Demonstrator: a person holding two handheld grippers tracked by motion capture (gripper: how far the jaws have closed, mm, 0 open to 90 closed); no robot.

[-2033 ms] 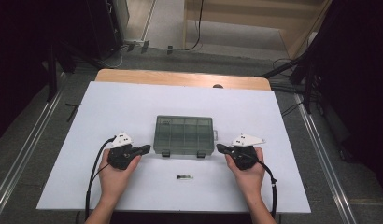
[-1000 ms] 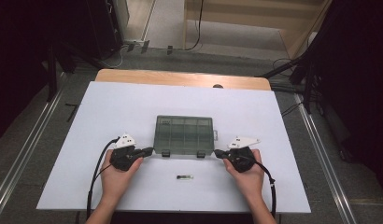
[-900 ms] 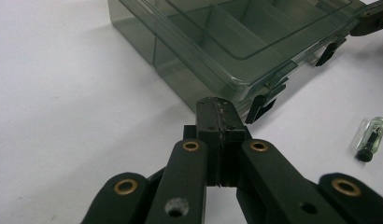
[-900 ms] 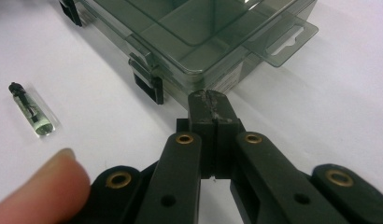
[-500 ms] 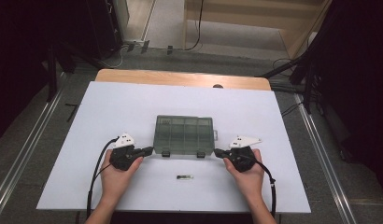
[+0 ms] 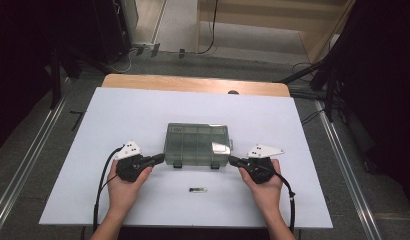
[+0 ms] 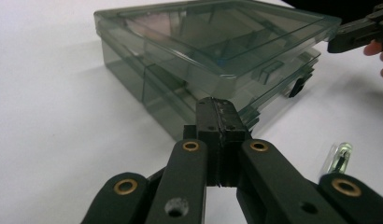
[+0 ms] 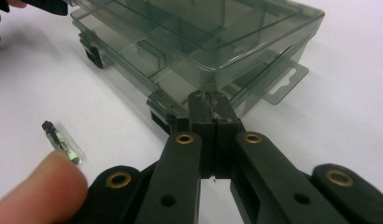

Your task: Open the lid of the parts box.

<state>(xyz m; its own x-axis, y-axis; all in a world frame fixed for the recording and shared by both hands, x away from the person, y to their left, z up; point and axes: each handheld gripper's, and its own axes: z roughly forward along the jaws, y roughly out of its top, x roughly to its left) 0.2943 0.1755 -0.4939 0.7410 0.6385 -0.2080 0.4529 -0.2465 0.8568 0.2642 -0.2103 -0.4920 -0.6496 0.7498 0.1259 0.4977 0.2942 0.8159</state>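
High view: a white table (image 6: 143, 115) is seen with a smoky translucent compartment box (image 6: 197, 144) lying flat near its middle, lid down. Compared with two seconds earlier, the left gripper (image 6: 157, 159) has been drawn in to the box's near-left corner, and the right gripper (image 6: 233, 161) likewise to the near-right corner, so that both tips are now just beside the box. From this it is judged that the box is about to be steadied or its latches worked from both sides.

The box is made of hard, glossy, grey-tinted plastic, rectangular, with inner dividers seen through the lid and a hang tab (image 8: 285, 84) at one end. In both gripper views the jaws of each tool are pressed together with nothing between them.

A small slender clear object (image 6: 197, 189), capsule-like with a dark end, lies on the table nearer the person, apart from the box.
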